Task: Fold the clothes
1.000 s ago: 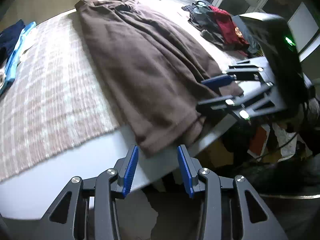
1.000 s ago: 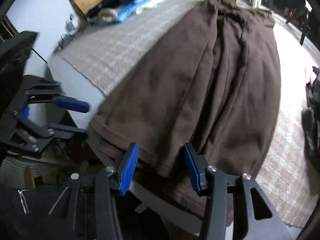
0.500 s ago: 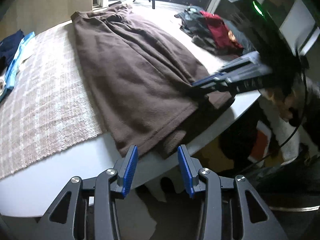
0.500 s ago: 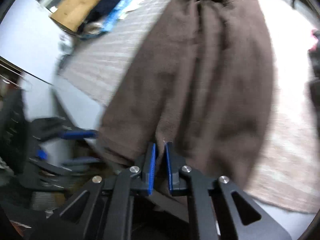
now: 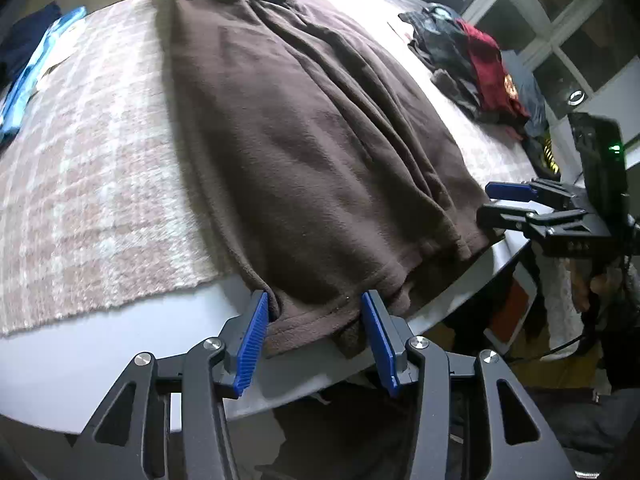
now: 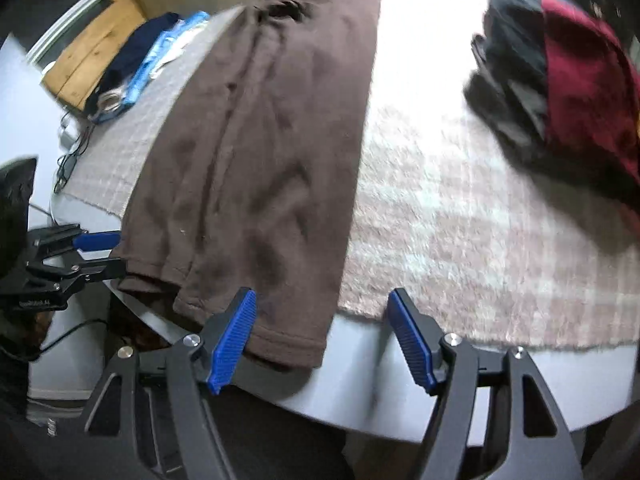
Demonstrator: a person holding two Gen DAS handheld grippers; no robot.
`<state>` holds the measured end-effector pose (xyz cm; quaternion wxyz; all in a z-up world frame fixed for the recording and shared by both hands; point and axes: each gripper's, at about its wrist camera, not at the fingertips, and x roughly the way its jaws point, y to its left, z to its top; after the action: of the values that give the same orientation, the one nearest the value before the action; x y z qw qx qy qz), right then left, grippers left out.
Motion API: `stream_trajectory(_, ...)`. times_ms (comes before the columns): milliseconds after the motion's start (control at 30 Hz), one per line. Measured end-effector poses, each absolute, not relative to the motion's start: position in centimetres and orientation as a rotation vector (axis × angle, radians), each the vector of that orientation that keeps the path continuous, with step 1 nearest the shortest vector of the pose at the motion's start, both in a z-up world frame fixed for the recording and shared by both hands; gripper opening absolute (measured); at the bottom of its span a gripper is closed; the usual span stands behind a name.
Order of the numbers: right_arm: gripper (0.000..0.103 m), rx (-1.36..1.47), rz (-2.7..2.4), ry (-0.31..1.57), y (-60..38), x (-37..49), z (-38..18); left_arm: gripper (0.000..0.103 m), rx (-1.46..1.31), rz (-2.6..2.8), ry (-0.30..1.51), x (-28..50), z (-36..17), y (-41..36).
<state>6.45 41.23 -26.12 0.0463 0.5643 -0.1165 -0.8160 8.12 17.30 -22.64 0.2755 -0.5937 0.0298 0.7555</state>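
Note:
A brown garment lies flat and lengthwise on a checked mat, its hem hanging slightly over the round table's near edge. My left gripper is open, and the left part of the hem lies between its blue pads without being pinched. In the right wrist view the brown garment runs away from me, and my right gripper stands wide open at the hem's right corner. Each gripper shows in the other's view: the right gripper beside the hem's right end, the left gripper at its left corner.
A heap of dark and red clothes sits on the mat to the right. Blue and navy clothes lie far left beside a wooden board. Cables trail off the table's left side.
My right gripper, shut on the hem half a second ago, has opened and let it go. My left gripper has moved forward so the hem now lies between its fingers.

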Motion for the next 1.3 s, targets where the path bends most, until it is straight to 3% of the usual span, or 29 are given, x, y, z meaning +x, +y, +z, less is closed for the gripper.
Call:
stream_trajectory(67,0.066,1.712,-2.498,-0.270,40.3,6.4,-26.2,0.045,-1.589,2.023,0.093,8.2,-22.6,17.6)
stream_trajectory(100,0.060,1.711,-2.493,-0.234,39.8,6.4,-26.2,0.044,-1.583,2.017,0.098,8.2,-22.6,17.6)
stream_trajectory(133,0.055,1.701,-2.480,-0.208,39.4,6.3,-26.3,0.041,-1.577,2.014,0.105,8.3,-22.6,17.7)
stream_trajectory(167,0.041,1.688,-2.463,-0.185,39.0,6.3,-26.3,0.037,-1.569,2.008,0.107,8.2,-22.6,17.7)
stream_trajectory(200,0.034,1.677,-2.451,-0.172,38.8,6.2,-26.3,0.029,-1.560,1.996,0.105,8.2,-22.6,17.7)
stream_trajectory(267,0.028,1.681,-2.429,-0.175,38.5,6.0,-26.2,0.019,-1.539,1.970,0.094,7.9,-22.6,17.7)
stream_trajectory(333,0.015,1.673,-2.400,-0.315,39.3,5.6,-26.0,0.014,-1.522,1.942,0.080,7.7,-22.3,17.3)
stream_trajectory(400,0.012,1.632,-2.357,-0.525,40.8,5.3,-25.7,0.012,-1.504,1.907,0.024,7.2,-21.4,16.5)
stream_trajectory(500,0.011,1.539,-2.314,-0.770,42.8,5.1,-24.3,0.009,-1.447,1.881,-0.084,5.4,-19.2,15.1)
stream_trajectory(633,0.011,1.349,-2.312,-1.000,44.8,3.2,-21.1,0.008,-1.370,1.939,-0.083,0.5,-16.3,14.2)
stream_trajectory(800,0.011,1.249,-2.380,-0.996,47.0,-3.9,-18.4,0.008,-1.281,2.012,-0.073,-5.7,-13.2,13.2)
stream_trajectory(967,0.011,1.344,-2.435,-0.949,49.0,-12.4,-20.2,0.009,-1.325,2.094,0.038,-13.7,-15.8,14.3)
stream_trajectory(1033,0.011,1.433,-2.443,-0.939,50.6,-15.3,-22.5,0.014,-1.394,2.091,0.035,-17.0,-18.1,14.8)
stream_trajectory(1100,0.013,1.595,-2.395,-1.022,52.5,-17.1,-24.7,0.022,-1.491,2.104,0.014,-19.7,-20.1,15.2)
stream_trajectory(1200,0.014,1.702,-2.314,-1.166,54.6,-17.5,-26.0,0.024,-1.499,2.117,-0.056,-21.1,-19.9,14.1)
stream_trajectory(1267,0.022,1.601,-2.296,-1.225,55.4,-16.6,-24.9,0.028,-1.451,2.115,-0.075,-20.7,-18.6,13.2)
stream_trajectory(1300,0.035,1.558,-2.274,-1.253,55.7,-16.2,-24.2,0.034,-1.425,2.111,-0.073,-20.3,-17.9,12.9)
